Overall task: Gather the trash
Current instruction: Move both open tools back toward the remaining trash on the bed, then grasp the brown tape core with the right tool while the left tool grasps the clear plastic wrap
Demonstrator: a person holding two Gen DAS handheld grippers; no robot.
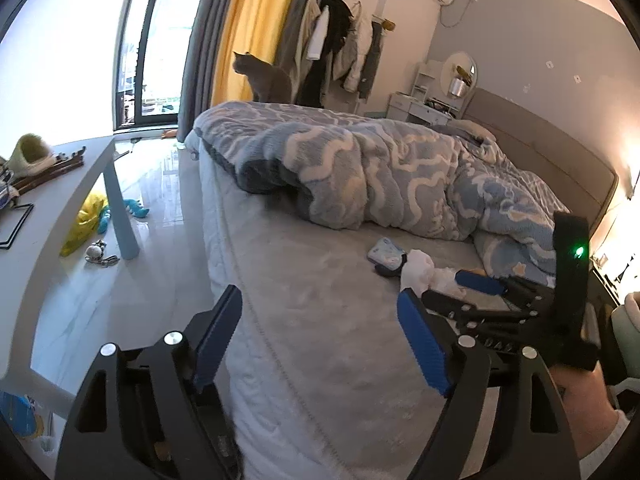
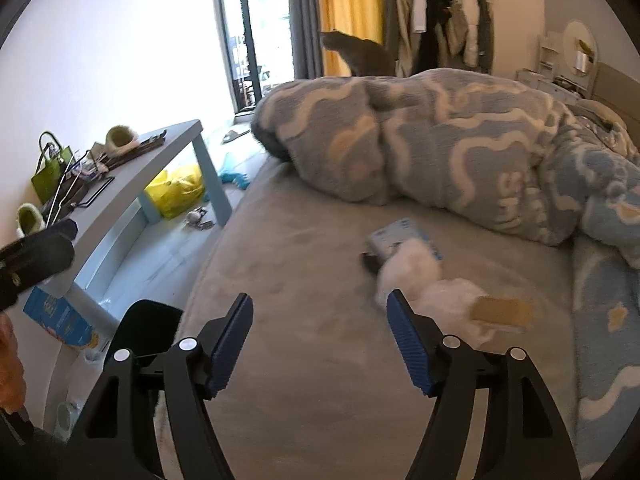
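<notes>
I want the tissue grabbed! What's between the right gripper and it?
Only bare sheet between the right hand-held gripper and tissue, in the right wrist view.

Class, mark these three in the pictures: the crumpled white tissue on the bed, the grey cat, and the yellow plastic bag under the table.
crumpled white tissue (image 2: pixel 416 268), right wrist view, its upper lump.
grey cat (image 1: pixel 268 80), left wrist view, its back.
yellow plastic bag (image 2: pixel 178 190), right wrist view, its middle.

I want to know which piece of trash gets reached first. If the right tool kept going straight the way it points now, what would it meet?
Probably bare bed sheet first. The right tool stands open and empty; the white crumpled tissue lies just right of its line, though depth is unclear.
</notes>
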